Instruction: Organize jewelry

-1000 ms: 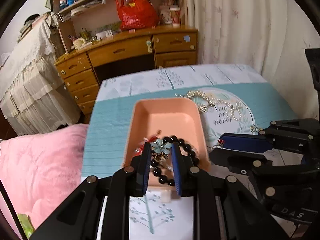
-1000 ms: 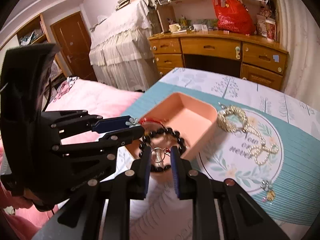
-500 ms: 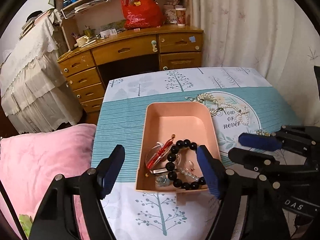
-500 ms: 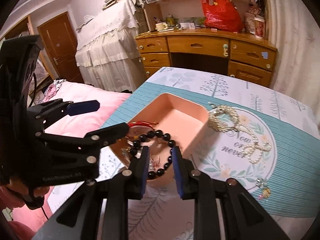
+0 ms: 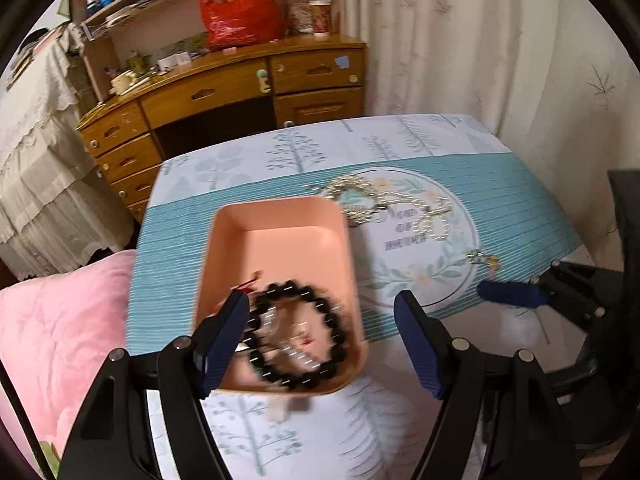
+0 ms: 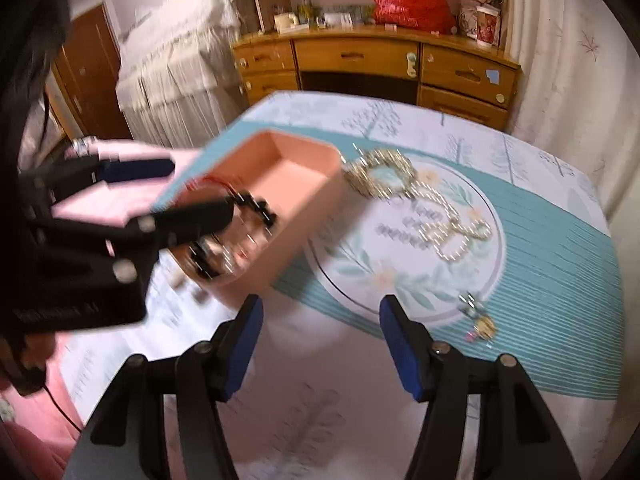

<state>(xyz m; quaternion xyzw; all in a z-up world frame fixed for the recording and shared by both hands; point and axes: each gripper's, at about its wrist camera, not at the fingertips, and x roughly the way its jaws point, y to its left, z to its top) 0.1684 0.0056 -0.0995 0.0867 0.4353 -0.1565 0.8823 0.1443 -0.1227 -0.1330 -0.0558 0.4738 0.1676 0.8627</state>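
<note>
My left tongs (image 5: pixel 320 332): blue-padded fingers spread wide, nothing between them; they sit at the lower centre of the left wrist view, straddling the near end of the tray. My right tongs (image 6: pixel 320 344): likewise spread wide and empty, at the lower centre of the right wrist view, over bare tablecloth just short of the tray's near corner.

Item 1, peach tray (image 5: pixel 280 216): rectangular, open-topped, centre of the left view; upper left of centre in the right view (image 6: pixel 308 176).

Item 2, black bead bracelet (image 5: pixel 298 338): a closed ring lying inside the tray at its near end, blurred. Beside and under it lie a red cord piece (image 5: pixel 250 284) and some small bright bits I cannot make out.

Item 3, gold chain cluster (image 6: pixel 380 174): on the cloth, just beside the tray's far right corner, outside it.

Item 4, pearl strand (image 6: pixel 456 232): looped on the round printed motif, right of centre in the right view, touching the chain cluster at its upper end.

Item 5, small charm piece (image 6: pixel 478 320): on the cloth at the motif's lower right edge, well apart from the tray, near my right tongs' right finger.

Surround: tablecloth (image 5: pixel 520 208), teal-striped with tree print. Pink cushion (image 5: pixel 56 340) at the lower left of the left view. Wooden desk (image 5: pixel 224 92) across the top, with a red bag (image 5: pixel 236 12) on it.
</note>
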